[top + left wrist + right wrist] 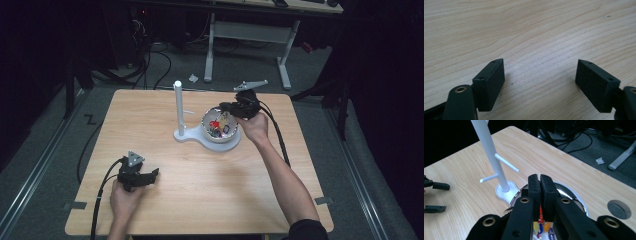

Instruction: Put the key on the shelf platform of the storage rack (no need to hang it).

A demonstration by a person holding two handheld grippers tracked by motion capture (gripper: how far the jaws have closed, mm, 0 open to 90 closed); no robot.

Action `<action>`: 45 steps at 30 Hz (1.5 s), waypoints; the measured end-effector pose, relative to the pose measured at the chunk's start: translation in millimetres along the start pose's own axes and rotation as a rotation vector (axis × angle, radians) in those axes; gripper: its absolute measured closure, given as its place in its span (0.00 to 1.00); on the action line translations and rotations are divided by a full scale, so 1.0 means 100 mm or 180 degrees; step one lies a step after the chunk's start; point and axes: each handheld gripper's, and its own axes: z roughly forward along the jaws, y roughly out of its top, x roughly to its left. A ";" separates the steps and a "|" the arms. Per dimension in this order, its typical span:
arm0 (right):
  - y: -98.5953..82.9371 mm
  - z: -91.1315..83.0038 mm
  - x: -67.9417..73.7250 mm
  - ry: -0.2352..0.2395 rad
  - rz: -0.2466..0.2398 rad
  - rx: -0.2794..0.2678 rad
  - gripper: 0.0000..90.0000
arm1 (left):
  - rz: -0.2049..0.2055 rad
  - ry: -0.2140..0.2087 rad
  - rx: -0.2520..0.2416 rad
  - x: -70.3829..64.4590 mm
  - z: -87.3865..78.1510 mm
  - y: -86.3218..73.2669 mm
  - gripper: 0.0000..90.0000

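Nearest the person, well short of the bowl (220, 126), the left gripper (150, 175) rests low over the bare table (200, 190) with its jaws spread wide and nothing between them (the left gripper view has only wood grain in the gap). Farther out, the bowl sits on a white base near the middle of the table, holding small coloured bits (217, 125), red, yellow and blue among them. The right gripper (223, 106) hangs over the bowl's far rim with its jaws pressed together; whether anything is pinched there cannot be told. Just left of the bowl, on the same base, stands a white post (178, 106) with two short pegs.
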 end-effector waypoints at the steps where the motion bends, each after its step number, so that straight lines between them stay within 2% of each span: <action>1: -0.02 0.01 0.00 0.0000 0.0015 0.0016 0.98 | -0.0001 0.0000 0.0000 0.00 0.00 0.00 0.27; 15: -0.18 0.09 -0.06 -0.0001 0.0088 0.0093 0.98 | 0.0000 -0.0001 0.0000 0.00 0.00 0.00 0.27; 21: -0.26 0.15 -0.10 -0.0036 0.0126 0.0174 0.98 | 0.0000 0.0000 0.0000 0.00 0.00 0.00 0.27; 23: -0.30 0.19 -0.10 -0.0099 0.0111 0.0255 0.98 | 0.0000 -0.0001 0.0000 0.00 0.00 0.00 0.27; 31: -0.37 0.26 -0.12 -0.0096 0.0134 0.0329 0.97 | -0.0001 0.0000 -0.0001 0.00 0.00 0.00 0.27; 38: -0.42 0.27 -0.13 -0.0080 0.0192 0.0372 0.88 | 0.0001 0.0000 0.0001 0.00 0.00 0.00 0.27; 45: -0.45 0.19 -0.16 -0.0050 0.0268 0.0277 0.79 | 0.0000 0.0001 0.0000 0.00 0.00 0.00 0.27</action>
